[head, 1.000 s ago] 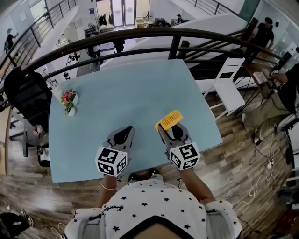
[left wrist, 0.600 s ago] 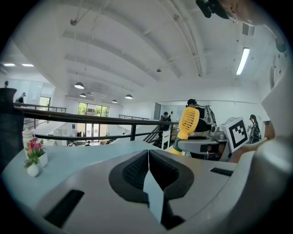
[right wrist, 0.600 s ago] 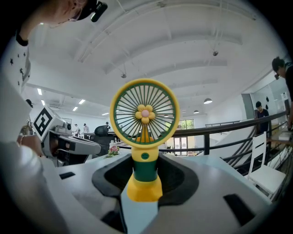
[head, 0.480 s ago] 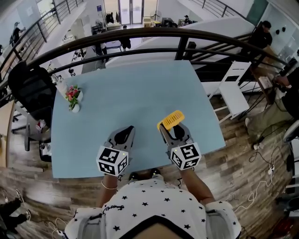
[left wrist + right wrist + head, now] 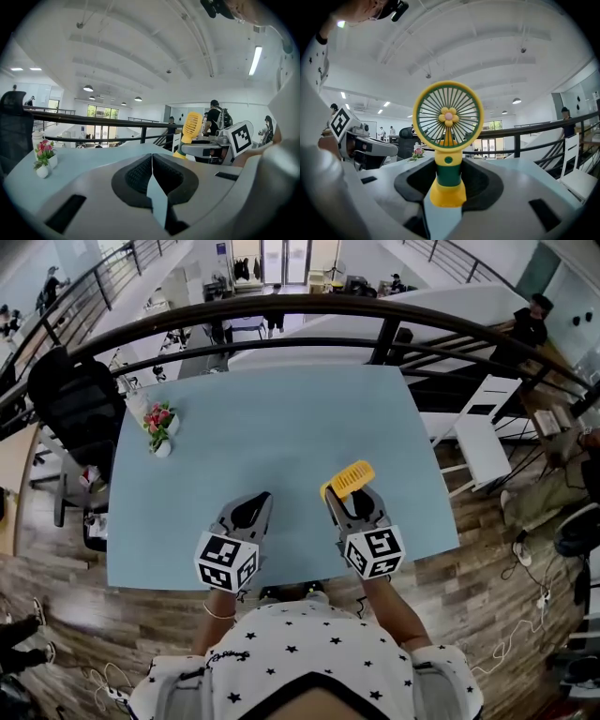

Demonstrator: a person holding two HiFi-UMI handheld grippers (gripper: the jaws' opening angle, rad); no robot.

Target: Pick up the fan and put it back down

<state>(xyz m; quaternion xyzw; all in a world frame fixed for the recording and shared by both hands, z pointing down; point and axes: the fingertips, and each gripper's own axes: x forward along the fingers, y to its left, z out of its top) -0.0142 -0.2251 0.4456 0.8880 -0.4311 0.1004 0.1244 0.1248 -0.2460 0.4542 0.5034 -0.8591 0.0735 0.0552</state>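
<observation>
The fan [image 5: 448, 140] is small and plastic: a round yellow grille of thin spokes with a flower-shaped hub, a short green stem and a flared yellow foot. It stands upright, long axis vertical, with the grille face turned back toward me. My right gripper [image 5: 351, 501] has it by the green stem, its dark ribbed fingers [image 5: 485, 180] pressed on either side at the stem's width. The fan is over the near right part of the smooth pale-blue tabletop [image 5: 272, 418]; I cannot tell whether its foot touches. That gripper reaches forward, nearly level. My left gripper [image 5: 249, 510] lies beside it, apart and also nearly level, its fingers [image 5: 136, 176] closed together on nothing. A small flower pot [image 5: 161, 427] stands at the far left.
</observation>
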